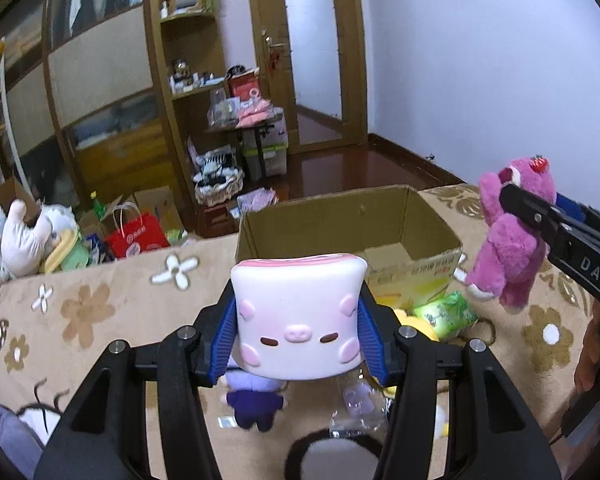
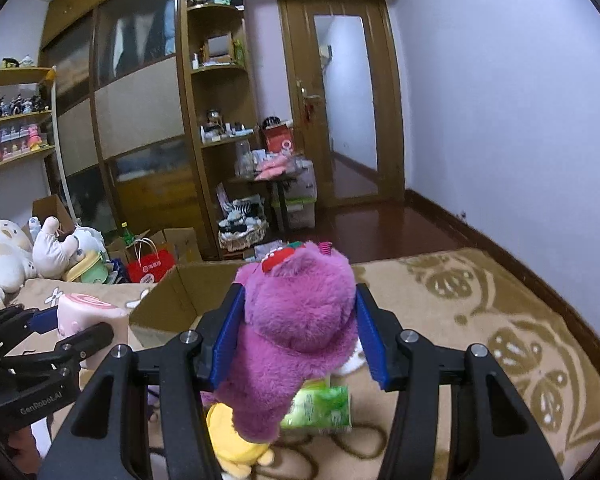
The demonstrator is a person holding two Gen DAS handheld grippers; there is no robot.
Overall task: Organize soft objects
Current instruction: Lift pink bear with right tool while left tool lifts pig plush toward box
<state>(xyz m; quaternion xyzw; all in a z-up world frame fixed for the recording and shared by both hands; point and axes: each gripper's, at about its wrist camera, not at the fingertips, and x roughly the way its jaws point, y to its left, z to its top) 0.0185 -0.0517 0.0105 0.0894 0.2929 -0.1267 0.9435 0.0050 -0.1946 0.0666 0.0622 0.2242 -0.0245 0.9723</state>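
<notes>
left gripper [image 1: 298,320] is clamping a white-and-pink squishy pig-faced cube [image 1: 298,316] at frame centre, hiding purple toys below; right gripper [image 2: 298,336] is squeezing a magenta plush bear [image 2: 296,332], its face unseen, before the open cardboard box [image 1: 340,224].

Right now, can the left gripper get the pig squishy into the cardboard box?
Probably yes. The left gripper holds the pig squishy above the blanket, the cardboard box sits open-topped just ahead, and nothing stands between them.
</notes>
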